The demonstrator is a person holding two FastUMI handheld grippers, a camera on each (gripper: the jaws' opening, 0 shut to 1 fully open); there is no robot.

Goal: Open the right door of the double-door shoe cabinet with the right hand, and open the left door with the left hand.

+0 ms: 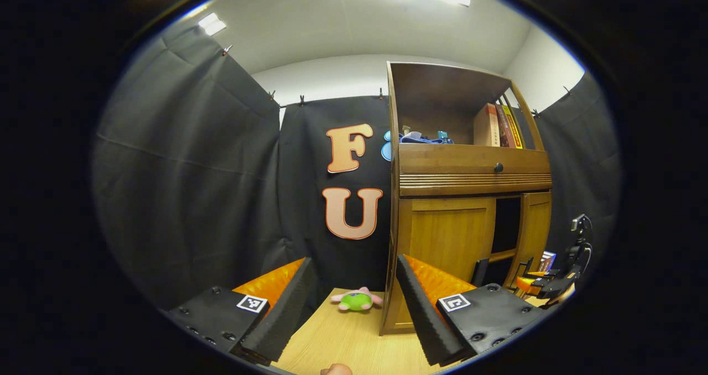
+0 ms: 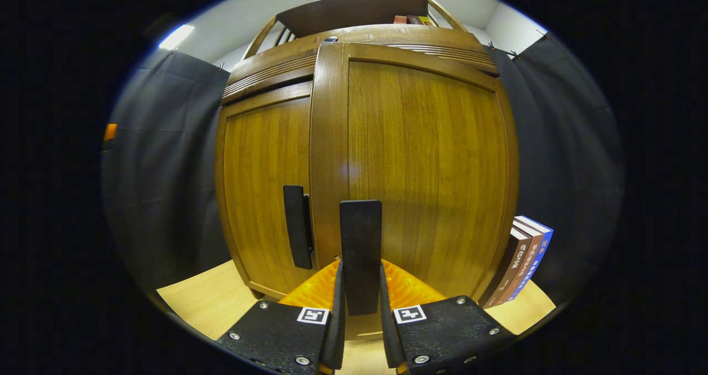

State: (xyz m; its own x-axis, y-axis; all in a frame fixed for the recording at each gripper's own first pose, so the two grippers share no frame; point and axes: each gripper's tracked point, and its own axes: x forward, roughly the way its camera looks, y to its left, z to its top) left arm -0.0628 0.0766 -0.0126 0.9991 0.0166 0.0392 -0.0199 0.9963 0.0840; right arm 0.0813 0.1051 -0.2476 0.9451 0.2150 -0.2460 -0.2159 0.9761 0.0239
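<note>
The wooden shoe cabinet (image 1: pixel 470 170) stands on the table, right of my left gripper (image 1: pixel 354 260), which is open, holds nothing and is well short of the cabinet. The left door (image 1: pixel 448 237) is closed, its dark handle (image 1: pixel 480 271) at its right edge. The right door (image 1: pixel 534 225) is swung out, leaving a dark gap beside it. In the right gripper view, my right gripper (image 2: pixel 360 264) is shut on the right door's black vertical handle (image 2: pixel 360 237). The right door (image 2: pixel 426 170) stands proud of the left door (image 2: pixel 265 187), whose handle (image 2: pixel 298 225) is free.
A small green and pink plush toy (image 1: pixel 357 300) lies on the light wood table (image 1: pixel 343 336) left of the cabinet. Books (image 2: pixel 525 259) lean against the cabinet's right side. More books (image 1: pixel 498 126) fill the top shelf. The right gripper (image 1: pixel 545 284) shows by the open door.
</note>
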